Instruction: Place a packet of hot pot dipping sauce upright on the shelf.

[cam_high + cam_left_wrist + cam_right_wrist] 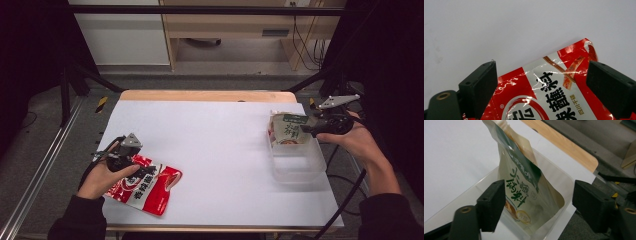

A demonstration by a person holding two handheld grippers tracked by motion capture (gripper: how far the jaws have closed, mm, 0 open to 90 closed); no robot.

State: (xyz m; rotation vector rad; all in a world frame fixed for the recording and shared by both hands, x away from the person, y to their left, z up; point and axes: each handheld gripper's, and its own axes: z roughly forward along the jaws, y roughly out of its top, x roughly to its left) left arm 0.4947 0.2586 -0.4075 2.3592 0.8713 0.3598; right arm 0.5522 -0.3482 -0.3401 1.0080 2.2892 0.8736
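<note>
A red and white sauce pouch (145, 186) (549, 97) lies flat on the white table cover near the front left. My left gripper (146, 172) (542, 68) hovers over its upper end, jaws open wide on either side of it, without pressing on it. At the right, a beige pouch with green print (289, 129) (524, 182) stands upright in the far end of a clear plastic container (297, 167) (486, 178). My right gripper (309, 126) (540, 187) is level with that pouch. Its jaws stand open, one close beside the pouch and the other well clear.
The white cover (215, 150) spans the table, with a wooden edge (200, 95) at the back. Metal frame rails (45, 165) run along the left side, and cables (345, 200) trail off the right edge. Dark curtains flank both sides.
</note>
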